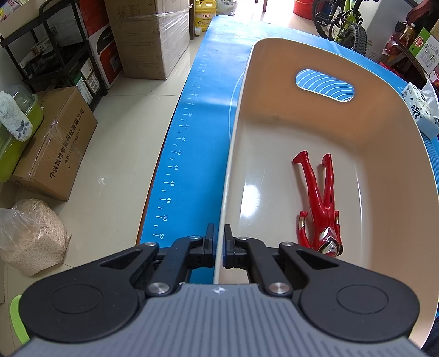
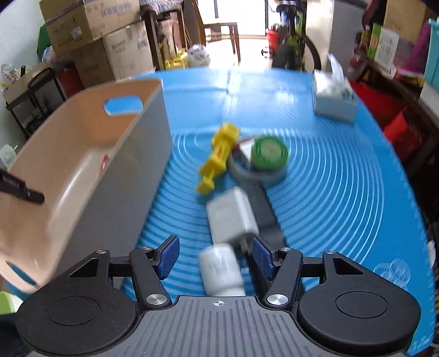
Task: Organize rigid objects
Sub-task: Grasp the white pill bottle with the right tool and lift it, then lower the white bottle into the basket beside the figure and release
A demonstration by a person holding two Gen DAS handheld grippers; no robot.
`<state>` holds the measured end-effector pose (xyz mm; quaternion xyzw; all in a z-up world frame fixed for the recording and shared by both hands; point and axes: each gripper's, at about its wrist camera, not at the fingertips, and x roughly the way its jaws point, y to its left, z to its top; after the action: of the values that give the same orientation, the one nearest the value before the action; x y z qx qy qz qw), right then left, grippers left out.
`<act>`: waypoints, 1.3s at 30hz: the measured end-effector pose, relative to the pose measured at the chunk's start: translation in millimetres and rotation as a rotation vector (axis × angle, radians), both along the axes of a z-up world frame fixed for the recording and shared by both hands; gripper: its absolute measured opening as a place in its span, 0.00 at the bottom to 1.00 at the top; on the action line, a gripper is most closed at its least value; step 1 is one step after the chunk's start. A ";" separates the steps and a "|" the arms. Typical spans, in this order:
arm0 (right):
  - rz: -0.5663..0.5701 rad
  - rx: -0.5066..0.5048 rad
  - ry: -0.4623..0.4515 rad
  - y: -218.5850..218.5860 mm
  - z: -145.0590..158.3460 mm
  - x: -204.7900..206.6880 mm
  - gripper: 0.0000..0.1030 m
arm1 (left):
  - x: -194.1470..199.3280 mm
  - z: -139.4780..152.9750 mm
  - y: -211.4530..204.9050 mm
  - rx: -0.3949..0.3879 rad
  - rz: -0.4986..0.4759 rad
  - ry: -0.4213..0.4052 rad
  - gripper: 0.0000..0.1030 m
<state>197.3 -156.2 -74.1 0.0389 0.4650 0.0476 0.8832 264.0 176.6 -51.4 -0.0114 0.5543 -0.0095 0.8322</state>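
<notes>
A beige plastic bin (image 1: 384,153) stands on the blue mat, and a red toy figure (image 1: 321,203) lies on its floor. My left gripper (image 1: 219,236) is shut on the bin's near-left wall, one finger inside and one outside. In the blurred right wrist view my right gripper (image 2: 214,243) is open above the mat, to the right of the bin (image 2: 82,164). A small white bottle (image 2: 221,270) lies between its fingers, and the pads stand apart from it. Just beyond lie a white charger block (image 2: 231,217), a yellow toy (image 2: 219,158), a green-lidded jar (image 2: 270,152) and a grey ring (image 2: 258,178).
A tissue pack (image 2: 333,98) sits at the mat's far right. Cardboard boxes (image 1: 148,35), a black shelf (image 1: 55,55) and a sack (image 1: 30,236) stand on the floor left of the table. A bicycle (image 1: 345,24) is parked beyond the far edge.
</notes>
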 end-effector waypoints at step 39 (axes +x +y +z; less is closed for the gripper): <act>0.073 -0.070 -0.291 50.8 103.1 26.0 0.43 | -1.8 -0.7 0.4 -0.013 0.001 -0.001 0.05</act>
<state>223.3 -105.3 29.0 -0.0164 0.3346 0.0687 0.9397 262.3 177.0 -52.1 -0.0172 0.5539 -0.0128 0.8323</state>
